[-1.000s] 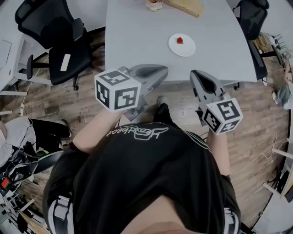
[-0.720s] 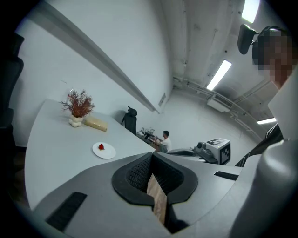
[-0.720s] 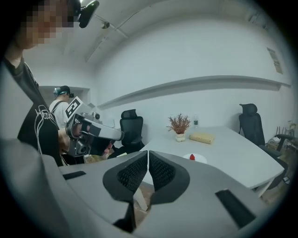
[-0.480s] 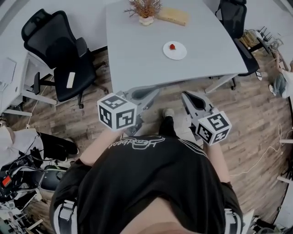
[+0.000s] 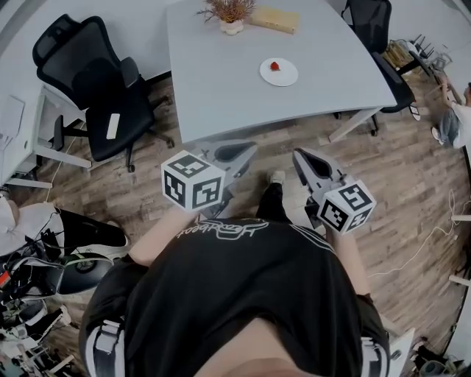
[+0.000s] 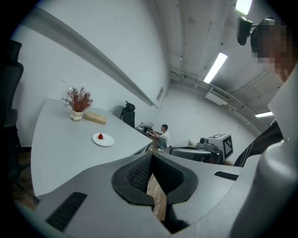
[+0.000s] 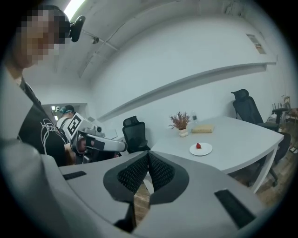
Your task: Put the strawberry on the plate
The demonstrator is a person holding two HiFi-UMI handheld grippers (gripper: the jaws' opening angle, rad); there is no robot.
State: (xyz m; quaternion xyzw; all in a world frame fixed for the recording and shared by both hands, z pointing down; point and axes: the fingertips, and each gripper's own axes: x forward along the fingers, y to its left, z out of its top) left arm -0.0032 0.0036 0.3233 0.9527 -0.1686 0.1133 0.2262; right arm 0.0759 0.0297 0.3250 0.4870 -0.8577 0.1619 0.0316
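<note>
strawberry [image 5: 274, 66] sits on plate [image 5: 286, 76], just off centre toward 10 o'clock; plate lies on grey worktop [image 5: 221, 81], at 12 o'clock from both grippers and well apart from them; l gripper [image 5: 246, 148] and r gripper [image 5: 299, 154] are held side by side over wood floor [image 5: 243, 143], short of the worktop's near edge, both aimed at 12 o'clock; l fingers [image 6: 139, 169] pressed together at the tips, nothing between, only floor showing thru the slit lower down; r fingers [image 7: 160, 169] closing the last bit, tips meeting, nothing between either; in r gripper view the plate w/ strawberry is at 2 o'clock of the fingertips; in l gripper view it's at 10 o'clock; at worktop's far edge, 12 o'clock, a plant [image 5: 230, 13] in a pale pot w/ a wood block [image 5: 274, 20] just beside it at 3 o'clock; black chair [image 5: 96, 81] at 9 o'clock of the worktop, another chair [image 5: 372, 22] at 2 o'clock; person in black shirt [image 5: 235, 287] holds both grippers.
</note>
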